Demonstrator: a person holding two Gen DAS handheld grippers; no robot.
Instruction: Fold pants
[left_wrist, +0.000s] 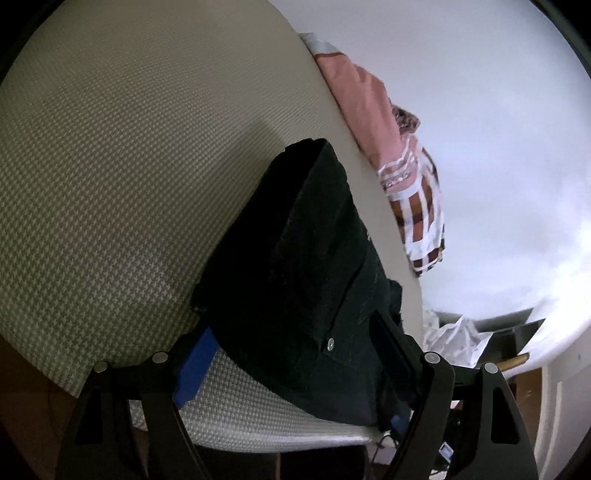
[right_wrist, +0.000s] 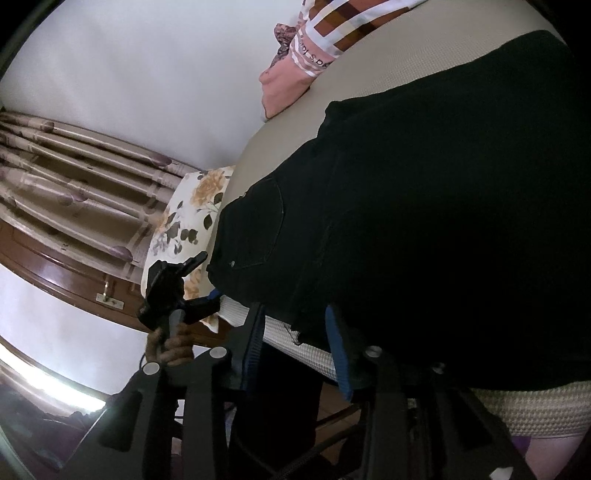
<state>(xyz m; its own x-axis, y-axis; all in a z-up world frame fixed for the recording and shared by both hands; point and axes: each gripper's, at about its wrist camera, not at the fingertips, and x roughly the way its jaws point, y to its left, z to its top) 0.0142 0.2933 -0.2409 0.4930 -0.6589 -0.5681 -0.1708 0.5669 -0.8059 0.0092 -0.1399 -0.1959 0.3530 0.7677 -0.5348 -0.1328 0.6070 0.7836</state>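
Two grippers at black pants (left_wrist: 310, 266) on bed (left_wrist: 110, 147): left gripper (left_wrist: 291, 354) jaws spread wide, folded pants between; right gripper (right_wrist: 295, 339) jaws partly apart astride pants hem, grip unclear.

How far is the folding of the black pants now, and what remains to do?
Done: the black pants already lie doubled into a thick bundle on the mattress. In hand: the left gripper stands open around the waist end; the right gripper has fabric between its fingers, grip unclear. Left: probably one more fold and flattening.
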